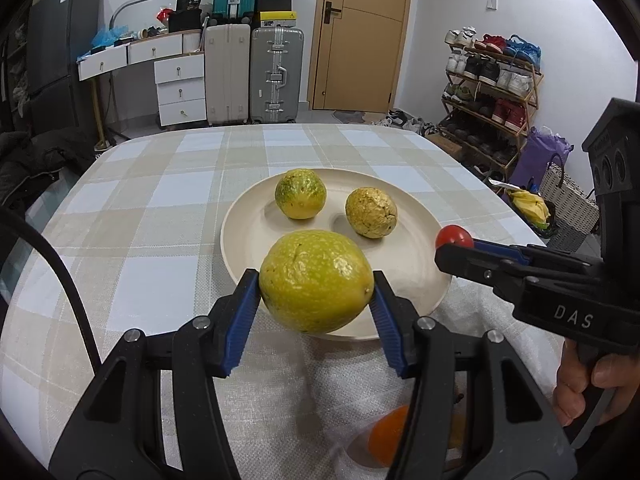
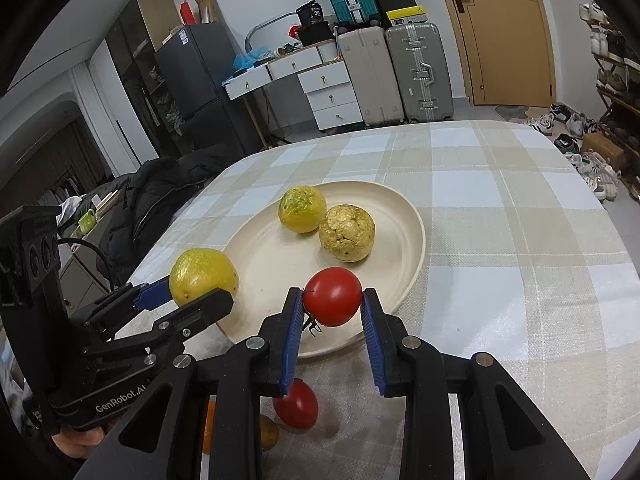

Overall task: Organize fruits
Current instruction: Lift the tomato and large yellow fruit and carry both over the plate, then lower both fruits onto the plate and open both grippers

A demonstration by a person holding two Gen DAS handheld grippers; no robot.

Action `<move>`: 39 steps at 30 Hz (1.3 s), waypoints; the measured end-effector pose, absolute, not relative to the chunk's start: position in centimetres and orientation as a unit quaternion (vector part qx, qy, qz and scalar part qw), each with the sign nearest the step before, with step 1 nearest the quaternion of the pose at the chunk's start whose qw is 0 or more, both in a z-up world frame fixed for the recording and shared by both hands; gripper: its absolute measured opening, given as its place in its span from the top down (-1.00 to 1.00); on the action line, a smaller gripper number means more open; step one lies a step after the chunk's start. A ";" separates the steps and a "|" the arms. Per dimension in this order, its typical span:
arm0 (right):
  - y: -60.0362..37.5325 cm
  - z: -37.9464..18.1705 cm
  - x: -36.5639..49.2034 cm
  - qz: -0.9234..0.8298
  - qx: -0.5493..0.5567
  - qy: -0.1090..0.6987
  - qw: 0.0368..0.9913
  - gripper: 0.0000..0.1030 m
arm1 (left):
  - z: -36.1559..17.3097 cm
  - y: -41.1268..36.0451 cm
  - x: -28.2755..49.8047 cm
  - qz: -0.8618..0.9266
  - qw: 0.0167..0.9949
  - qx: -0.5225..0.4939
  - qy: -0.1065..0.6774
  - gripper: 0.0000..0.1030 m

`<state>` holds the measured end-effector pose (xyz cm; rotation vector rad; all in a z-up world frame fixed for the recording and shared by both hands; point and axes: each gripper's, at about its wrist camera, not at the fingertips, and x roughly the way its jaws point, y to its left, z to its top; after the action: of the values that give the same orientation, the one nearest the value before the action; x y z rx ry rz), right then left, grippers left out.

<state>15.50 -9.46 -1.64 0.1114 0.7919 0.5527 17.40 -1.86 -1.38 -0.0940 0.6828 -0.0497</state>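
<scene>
A large yellow-green fruit (image 1: 316,280) with a mottled, dimpled skin hangs above the near left rim of the cream plate (image 1: 408,280), clamped at its sides. A smooth red tomato (image 2: 332,296) is clamped above the near rim further right. On the plate's far part lie a smaller yellow-green fruit (image 1: 300,194) and, just right of it, a wrinkled yellow fruit (image 1: 371,212).
</scene>
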 end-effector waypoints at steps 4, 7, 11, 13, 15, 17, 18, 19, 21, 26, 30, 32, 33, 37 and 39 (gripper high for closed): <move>-9.2 -1.9 15.9 0.266 0.049 0.384 0.883 0.42 | -1.7 -2.0 17.8 -0.022 0.940 -0.043 0.337 -0.02; -9.0 -2.2 16.3 0.265 0.049 0.388 0.881 0.42 | -1.9 -2.1 18.1 -0.020 0.939 -0.039 0.340 -0.02; -9.0 -2.7 16.7 0.262 0.052 0.395 0.879 0.42 | -1.9 -2.1 18.1 -0.021 0.939 -0.038 0.342 -0.02; -8.9 -2.8 16.8 0.262 0.053 0.395 0.879 0.42 | -2.1 -2.1 18.4 -0.022 0.936 -0.038 0.348 -0.02; -8.7 -2.9 17.0 0.261 0.052 0.397 0.878 0.42 | -2.2 -2.1 18.6 -0.021 0.936 -0.041 0.350 -0.02; -8.6 -2.9 17.1 0.261 0.049 0.398 0.878 0.42 | -2.3 -2.1 18.8 -0.020 0.935 -0.041 0.353 -0.02; -8.6 -2.9 17.1 0.260 0.049 0.398 0.878 0.42 | -2.3 -2.1 18.9 -0.020 0.934 -0.041 0.354 -0.02; -8.6 -2.9 17.2 0.261 0.050 0.399 0.878 0.42 | -2.3 -2.1 18.9 -0.019 0.934 -0.042 0.354 -0.02; -8.5 -2.9 17.1 0.261 0.051 0.399 0.878 0.41 | -2.4 -2.1 18.9 -0.019 0.934 -0.043 0.354 -0.02; -8.6 -2.5 16.4 0.254 0.040 0.387 0.885 0.17 | -2.4 -2.0 18.9 -0.018 0.936 -0.038 0.348 -0.03; -9.4 -2.1 15.7 0.247 0.037 0.376 0.892 0.00 | -1.9 -1.9 18.0 -0.018 0.940 -0.037 0.337 -0.29; -9.7 -1.8 15.2 0.244 0.031 0.371 0.895 -0.15 | -1.5 -1.8 17.3 -0.018 0.944 -0.037 0.326 -0.44; -9.9 -1.7 14.9 0.243 0.026 0.368 0.897 -0.39 | -1.3 -1.7 16.9 -0.016 0.947 -0.034 0.320 -0.56; -10.8 -0.8 13.5 0.245 0.029 0.350 0.904 -0.88 | -0.4 -1.3 15.4 -0.013 0.950 -0.028 0.309 -0.67; -11.1 -0.5 13.0 0.243 0.029 0.350 0.904 -0.97 | 0.0 -1.3 14.6 -0.016 0.951 -0.026 0.308 -0.87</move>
<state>13.01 -11.13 -0.54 0.0593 0.7229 0.5026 14.60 -1.30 -0.05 -0.0528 0.6259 -0.0320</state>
